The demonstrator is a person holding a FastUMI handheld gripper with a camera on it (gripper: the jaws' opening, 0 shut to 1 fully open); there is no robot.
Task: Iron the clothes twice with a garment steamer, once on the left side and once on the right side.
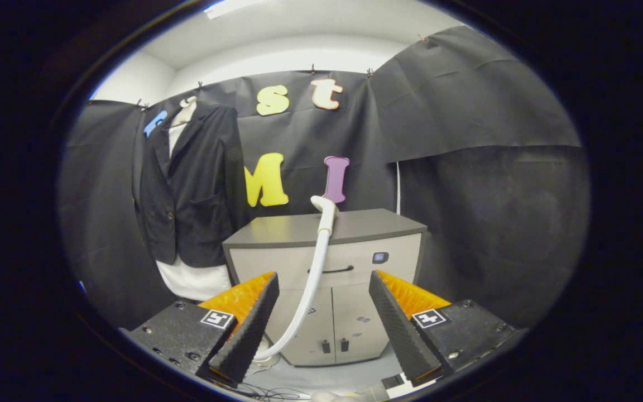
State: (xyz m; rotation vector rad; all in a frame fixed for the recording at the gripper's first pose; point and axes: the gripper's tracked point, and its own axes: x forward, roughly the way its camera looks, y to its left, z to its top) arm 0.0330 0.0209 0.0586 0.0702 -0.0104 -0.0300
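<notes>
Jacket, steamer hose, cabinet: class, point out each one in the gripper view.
Jacket [196, 190]: gripper view, on its dark front panel.
Steamer hose [313, 273]: gripper view, mid-length of the white tube.
Cabinet [366, 223]: gripper view, on its grey top.

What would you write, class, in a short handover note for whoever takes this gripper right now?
Gripper: open, holding nothing.
Steamer head: rests on the grey cabinet, beyond the fingers; its white hose drops down the cabinet front.
Dark jacket: hangs on the booth wall, left of the cabinet, over a white garment.
Done: nothing visible; steamer not picked up.
Left: grasp the steamer, pass over the jacket's left side, then its right.
</notes>
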